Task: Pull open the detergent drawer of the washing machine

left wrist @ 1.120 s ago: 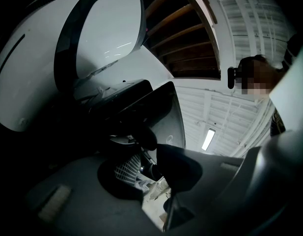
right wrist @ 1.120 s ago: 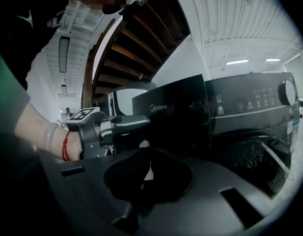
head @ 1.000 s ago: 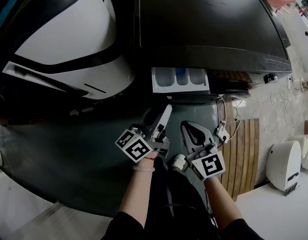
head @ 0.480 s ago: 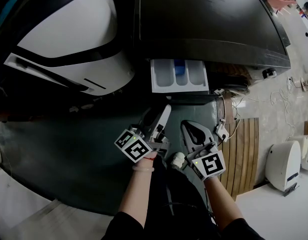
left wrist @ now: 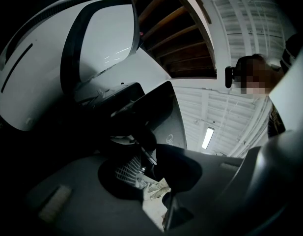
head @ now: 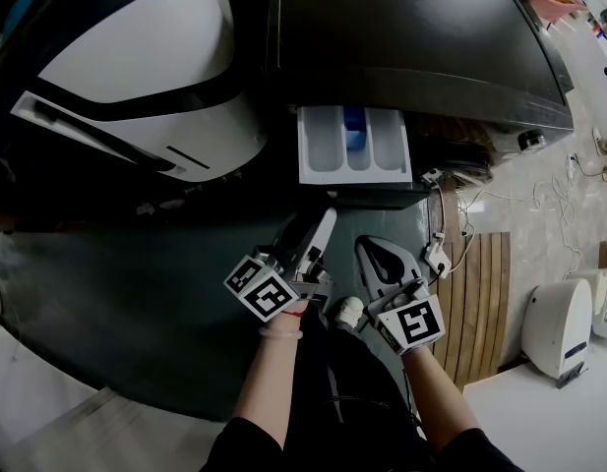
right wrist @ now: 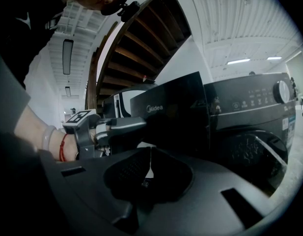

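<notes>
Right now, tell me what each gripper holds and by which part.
Nothing. The left gripper has its jaws apart and empty; the right gripper is closed on nothing.

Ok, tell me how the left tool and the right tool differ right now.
The left tool has its jaws apart; the right tool has its jaws together. The left tool's tips sit nearer the open detergent drawer than the right tool's. Both hold nothing and stand clear of the drawer.
</notes>
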Tool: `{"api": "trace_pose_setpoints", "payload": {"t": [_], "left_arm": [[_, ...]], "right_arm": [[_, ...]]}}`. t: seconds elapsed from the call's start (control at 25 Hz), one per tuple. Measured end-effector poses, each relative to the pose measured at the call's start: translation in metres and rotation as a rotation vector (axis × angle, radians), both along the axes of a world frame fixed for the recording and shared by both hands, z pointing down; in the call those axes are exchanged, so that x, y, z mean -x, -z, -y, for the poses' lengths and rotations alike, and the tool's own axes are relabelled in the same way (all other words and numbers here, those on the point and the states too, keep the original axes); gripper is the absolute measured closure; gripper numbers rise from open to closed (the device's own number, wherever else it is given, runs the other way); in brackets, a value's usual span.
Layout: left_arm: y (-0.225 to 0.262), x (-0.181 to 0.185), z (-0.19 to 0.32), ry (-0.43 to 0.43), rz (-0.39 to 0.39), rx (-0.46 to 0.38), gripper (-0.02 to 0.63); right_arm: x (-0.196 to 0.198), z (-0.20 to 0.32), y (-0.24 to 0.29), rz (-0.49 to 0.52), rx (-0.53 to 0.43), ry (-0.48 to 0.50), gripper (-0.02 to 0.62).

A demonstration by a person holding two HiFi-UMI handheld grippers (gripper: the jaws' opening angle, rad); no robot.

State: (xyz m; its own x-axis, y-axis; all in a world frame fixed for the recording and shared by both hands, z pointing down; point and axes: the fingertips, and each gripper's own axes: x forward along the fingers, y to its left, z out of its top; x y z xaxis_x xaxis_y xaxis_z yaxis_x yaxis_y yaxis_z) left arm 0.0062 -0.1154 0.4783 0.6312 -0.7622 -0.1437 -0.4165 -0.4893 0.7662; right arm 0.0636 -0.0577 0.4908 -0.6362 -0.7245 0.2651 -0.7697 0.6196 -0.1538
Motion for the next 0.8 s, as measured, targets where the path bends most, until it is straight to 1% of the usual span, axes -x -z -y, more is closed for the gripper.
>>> {"api": "trace_pose_setpoints", "payload": {"t": [0.16,0.8], "left_arm": [[0.0,0.0,-0.005,-0.002,0.001,-0.002,0.506],[-0.003,0.002,-0.022,-0.001,0.003,-0.017,0.518]], "right_arm": [[-0.002,-0.004,-0.003,0.008,-0.06,0.008,0.583],[-0.004,-0.012,-0.004,0.018,-0.062,0.009,0.583]]}}
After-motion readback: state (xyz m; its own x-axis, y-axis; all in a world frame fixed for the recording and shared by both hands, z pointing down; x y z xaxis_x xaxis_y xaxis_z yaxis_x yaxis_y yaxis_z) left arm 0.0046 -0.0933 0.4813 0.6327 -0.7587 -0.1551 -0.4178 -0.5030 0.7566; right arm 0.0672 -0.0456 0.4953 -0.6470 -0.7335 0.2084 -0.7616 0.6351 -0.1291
